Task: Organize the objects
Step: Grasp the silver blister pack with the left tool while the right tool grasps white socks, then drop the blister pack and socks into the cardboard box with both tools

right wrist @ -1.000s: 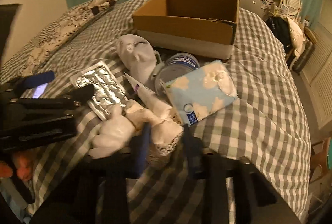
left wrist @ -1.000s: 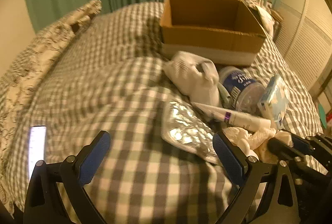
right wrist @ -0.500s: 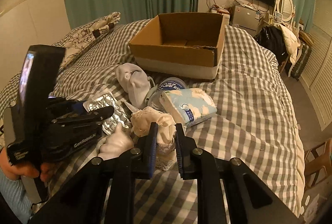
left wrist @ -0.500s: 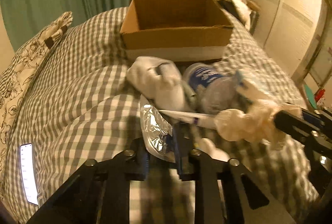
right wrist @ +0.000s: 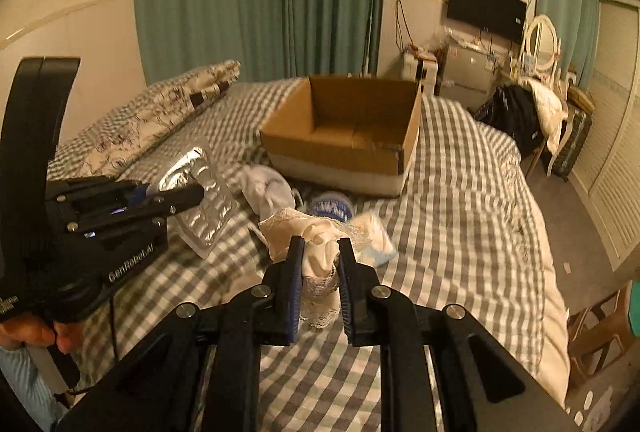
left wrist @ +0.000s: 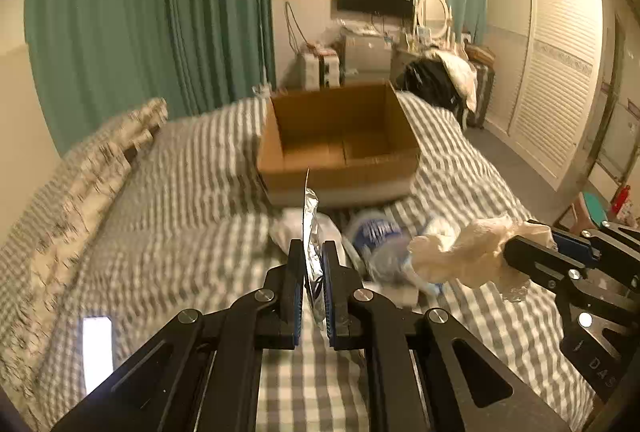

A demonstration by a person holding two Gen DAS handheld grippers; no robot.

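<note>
Left gripper: it is closed on the foil blister pack, which is held by one edge and lifted above the bed, seen edge-on from its own camera. In the right wrist view the pack is seen flat, tilted, sticking out beyond the fingertips.

Right gripper: it is clamped on the cream lace cloth. The cloth is bunched between the pads and hangs free of the bedcover; in the left wrist view it is seen off the bed at the right.

Cardboard box: it is open at the top and stands on the bed beyond the pile. Nothing can be made out inside it.

Pile on the bed: a white cloth bundle, a round container with blue label and a light blue tissue pack are lying close together just in front of the box.

Bed: it is covered with a grey and white checked cover; a patterned pillow is lying at its left side.

Phone: it is lying on the cover at the left, with the screen lit.
</note>
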